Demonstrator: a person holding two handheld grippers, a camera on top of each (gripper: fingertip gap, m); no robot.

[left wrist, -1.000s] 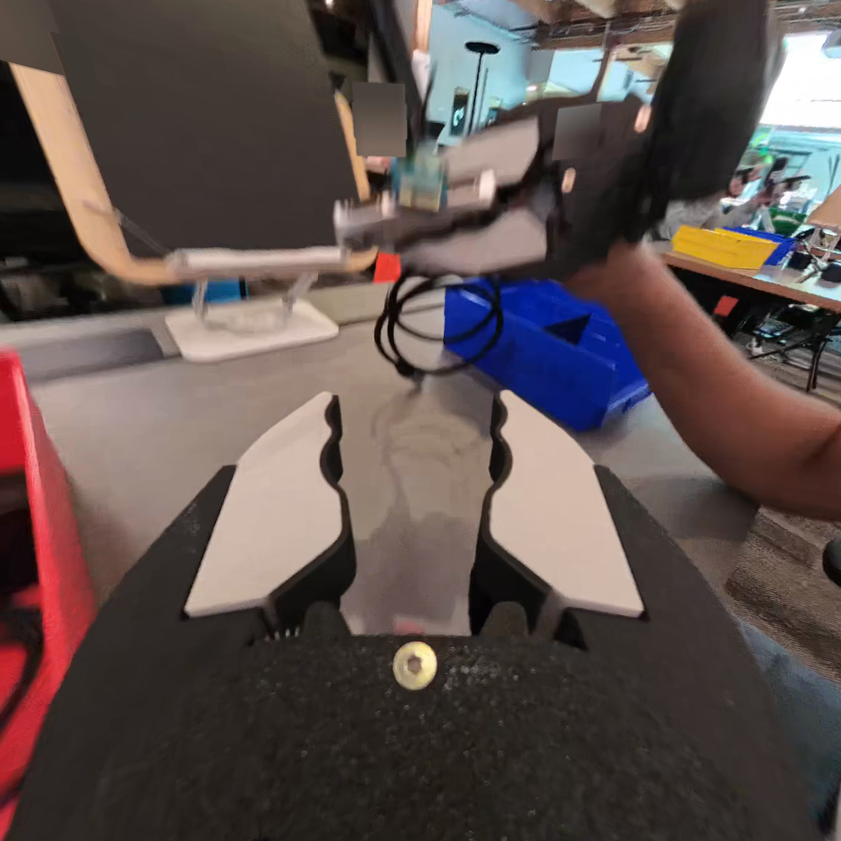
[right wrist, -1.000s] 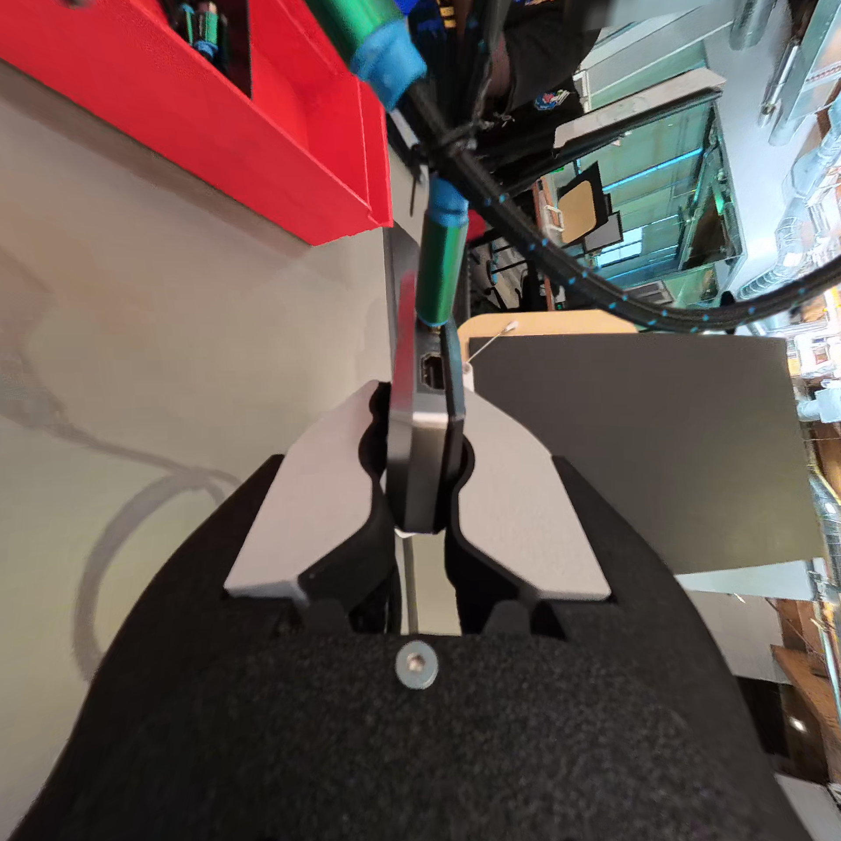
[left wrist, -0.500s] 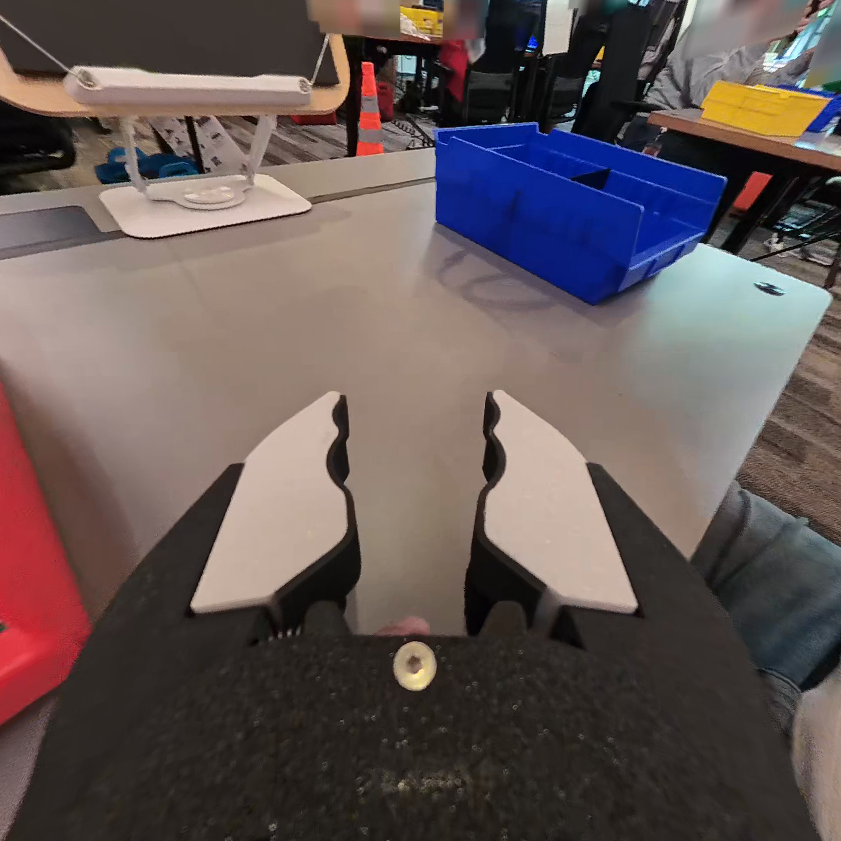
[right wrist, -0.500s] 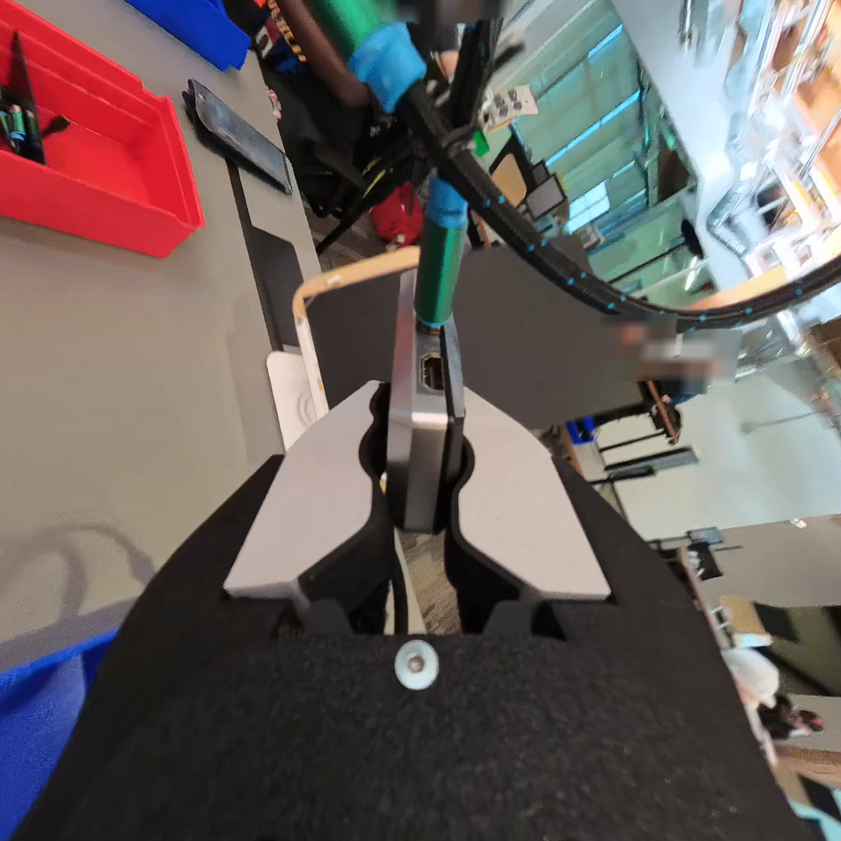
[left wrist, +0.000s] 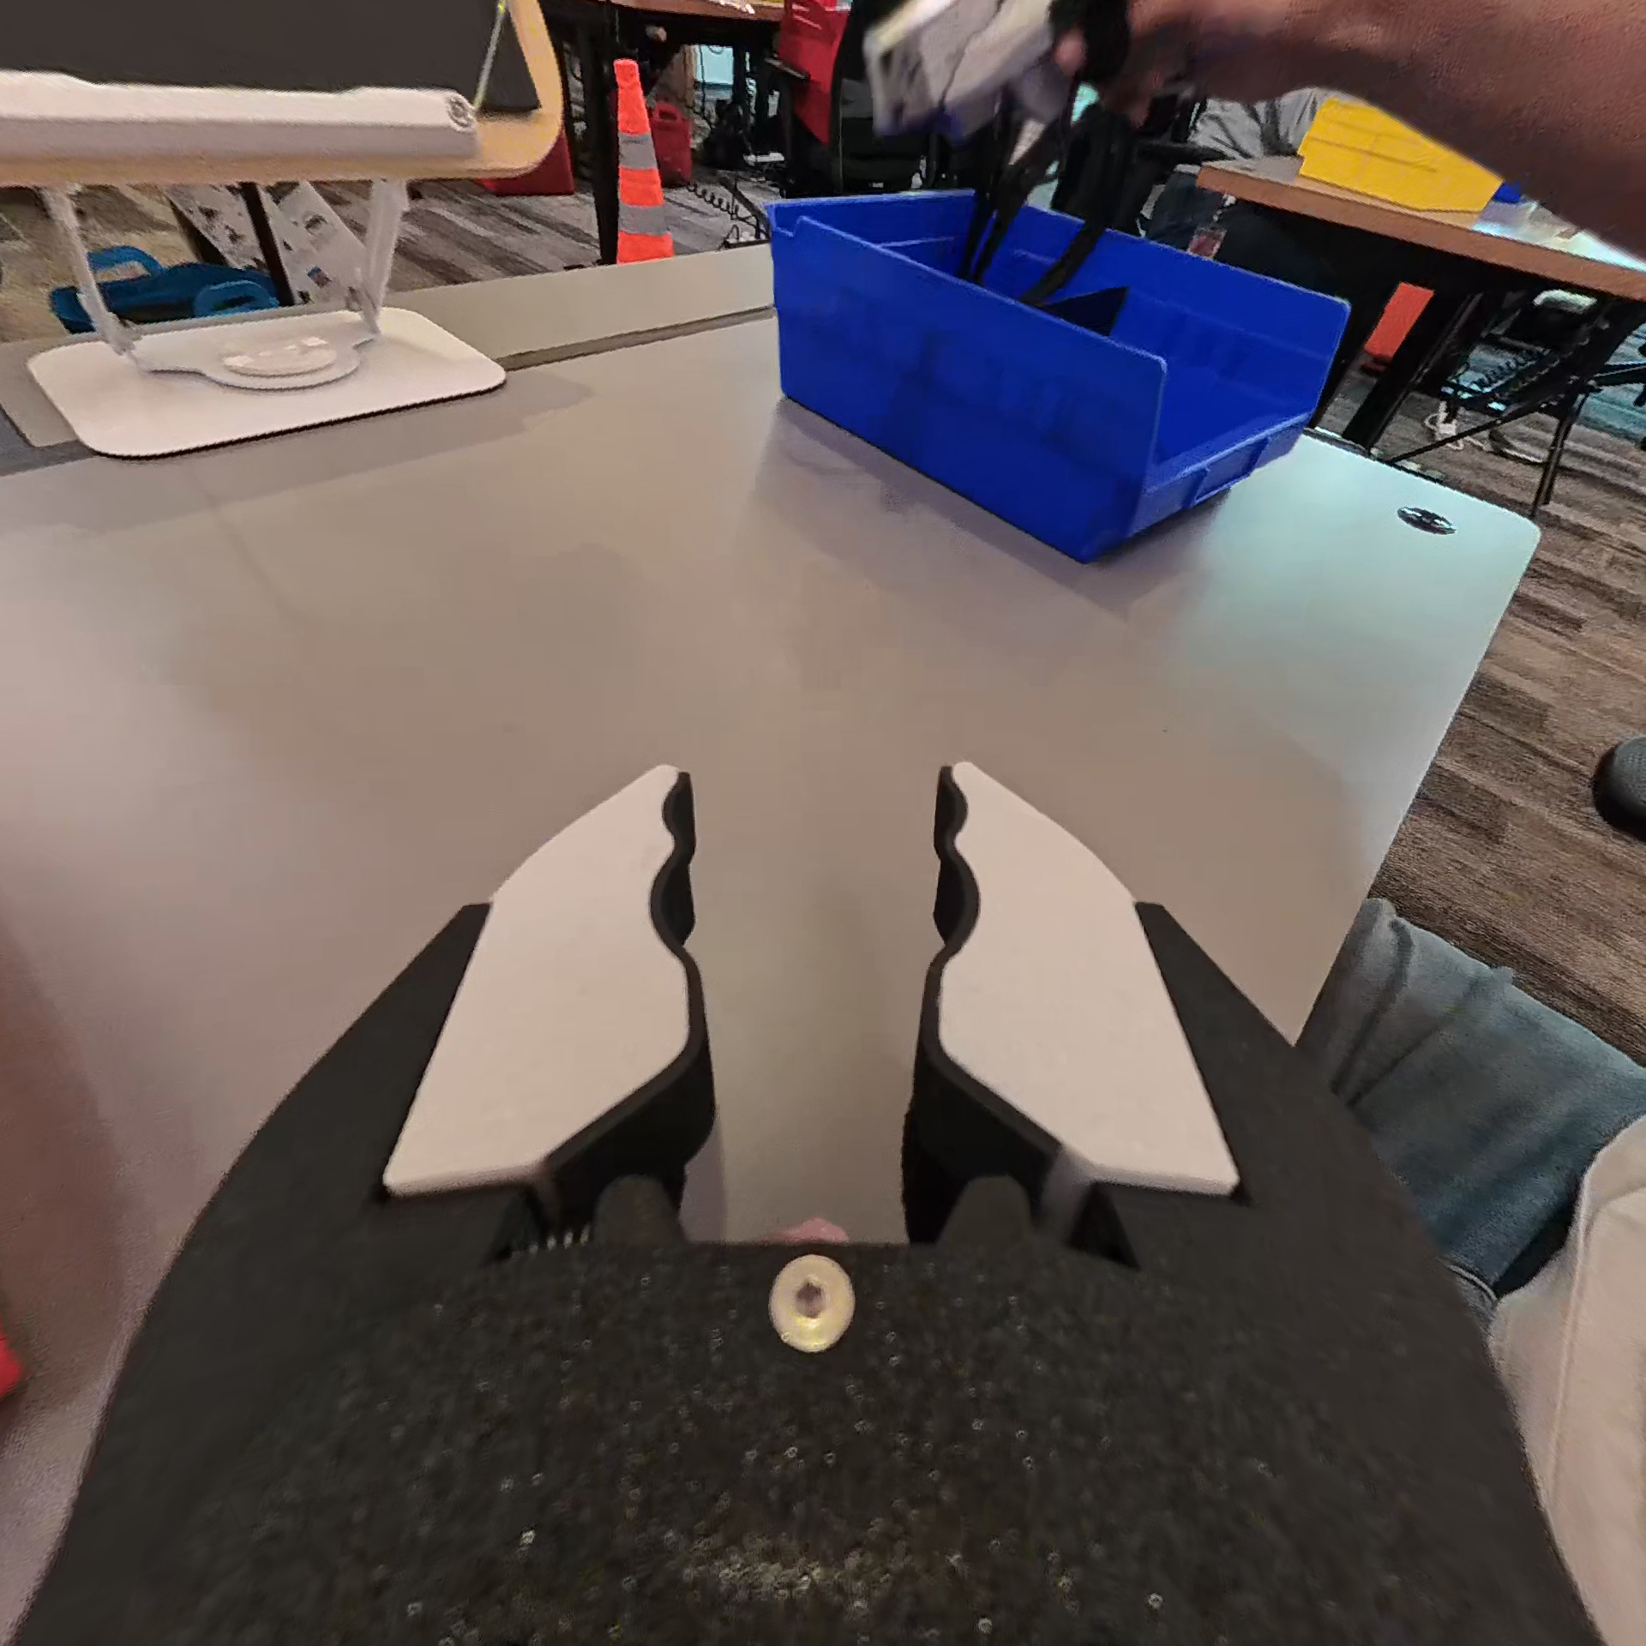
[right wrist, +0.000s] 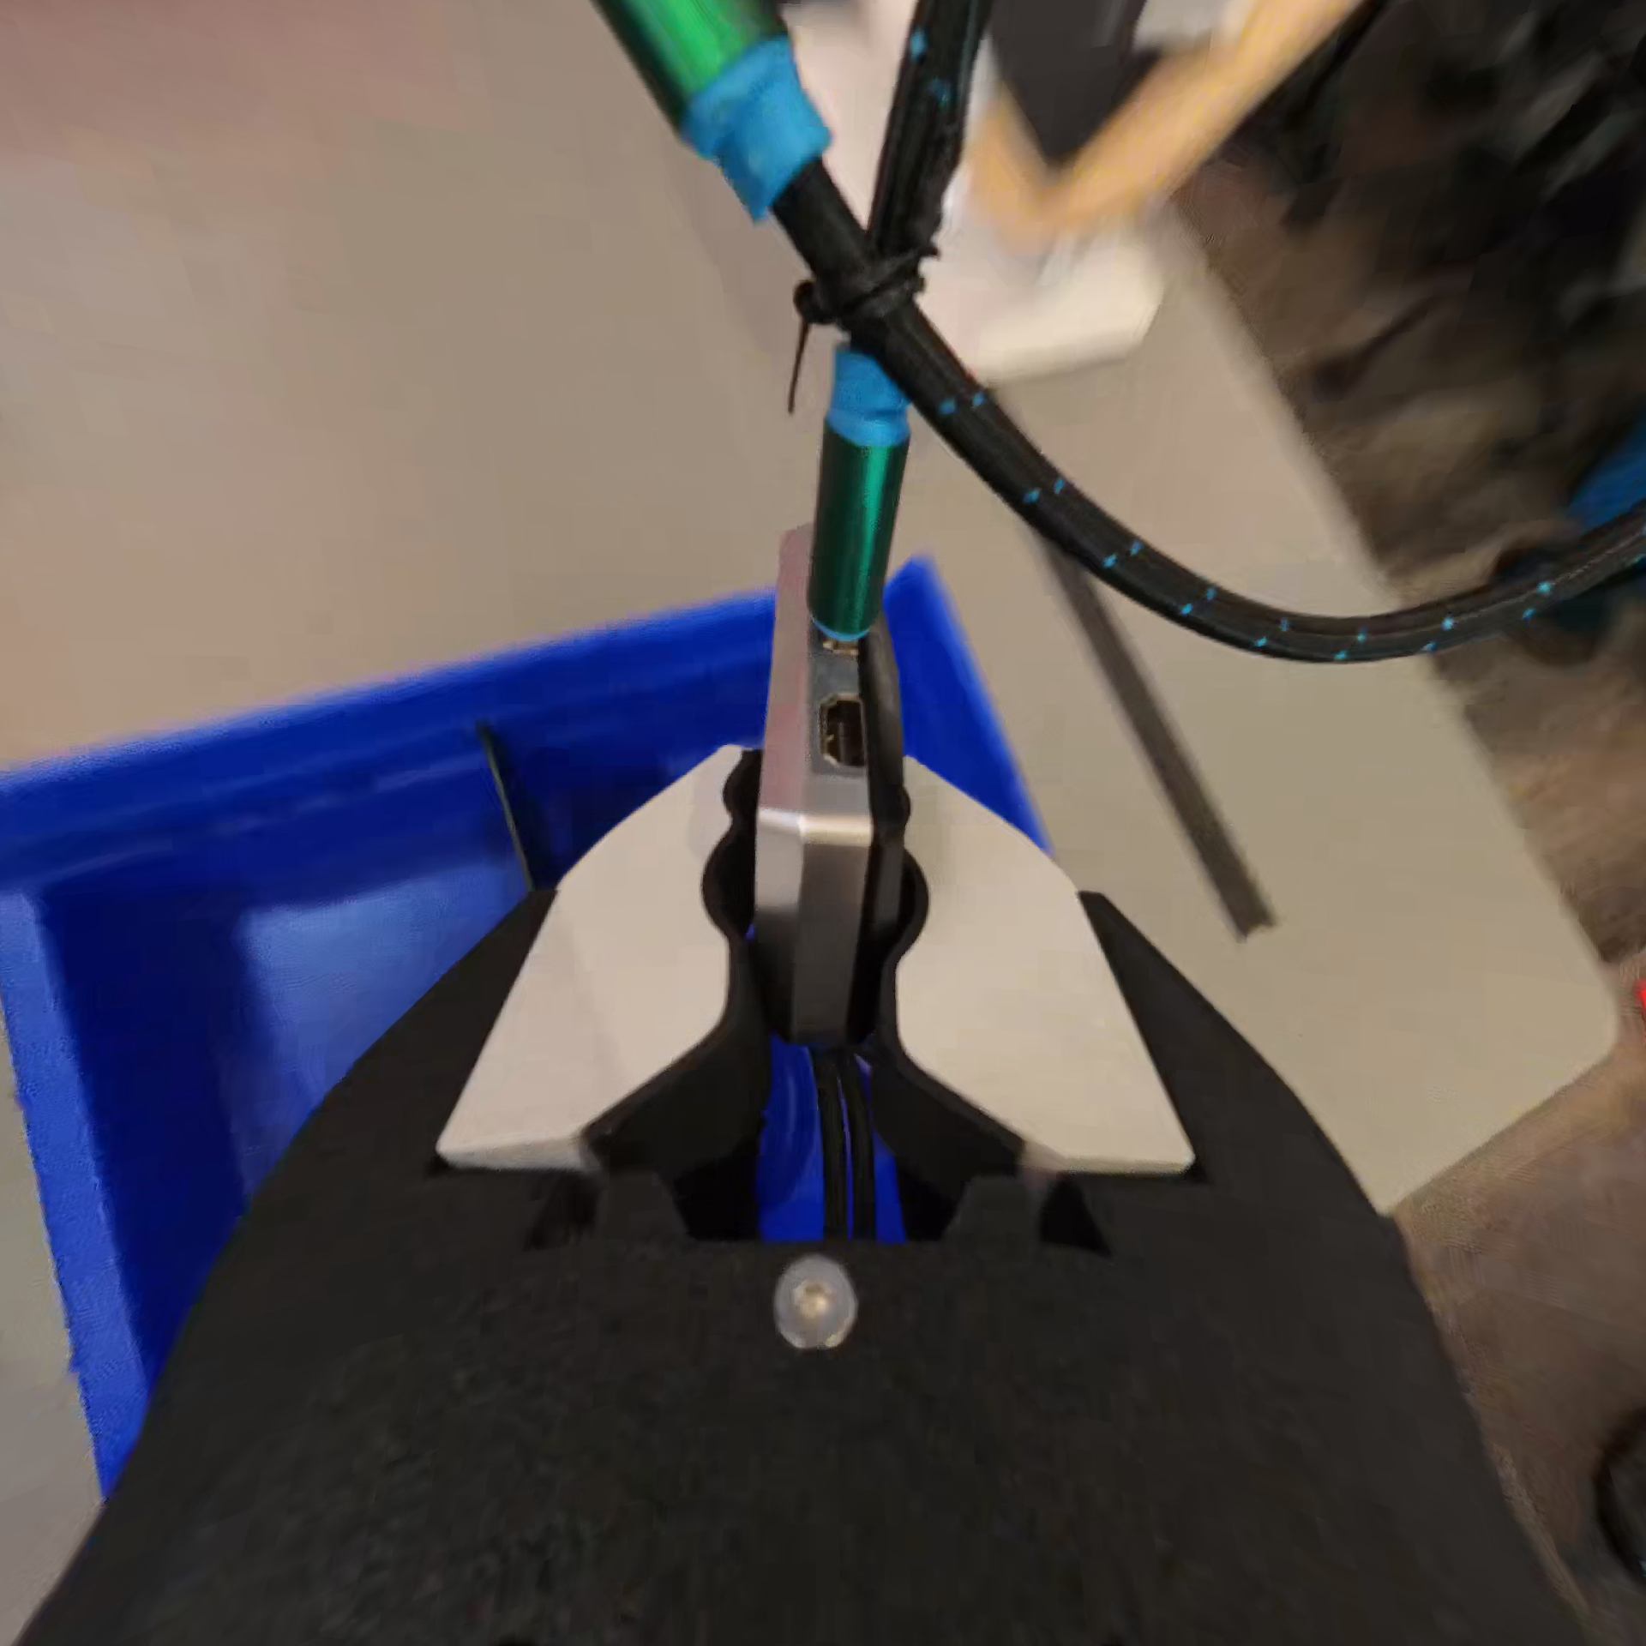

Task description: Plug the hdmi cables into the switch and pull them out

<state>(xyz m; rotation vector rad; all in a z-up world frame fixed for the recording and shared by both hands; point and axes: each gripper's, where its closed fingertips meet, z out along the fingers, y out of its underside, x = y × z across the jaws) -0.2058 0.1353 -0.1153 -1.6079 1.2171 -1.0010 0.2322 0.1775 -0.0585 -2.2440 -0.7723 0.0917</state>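
Observation:
My right gripper [right wrist: 815, 784] is shut on a slim grey HDMI switch [right wrist: 797, 802], held edge-on above a blue bin [right wrist: 267, 819]. A green-barrelled HDMI plug [right wrist: 857, 534] with a blue collar sits in the switch's far port; the port beside it [right wrist: 842, 732] is open. A second green plug [right wrist: 712, 53] hangs loose on the black braided cable [right wrist: 1158, 588], tied in a bundle. My left gripper [left wrist: 810, 793] is open and empty over the grey table [left wrist: 445, 641]. In the left wrist view the right gripper [left wrist: 971, 44] shows blurred above the blue bin [left wrist: 1024, 392], cables dangling into it.
A white stand [left wrist: 258, 374] holding a dark board stands at the table's back left. An orange cone [left wrist: 637, 169] is on the floor behind. A person's forearm [left wrist: 1470, 98] reaches in from the top right. The table edge [left wrist: 1461, 712] runs along the right.
My right gripper has swung with the switch and cables from near the red bin to above the blue bin. My left gripper has tipped down toward the table and stays open.

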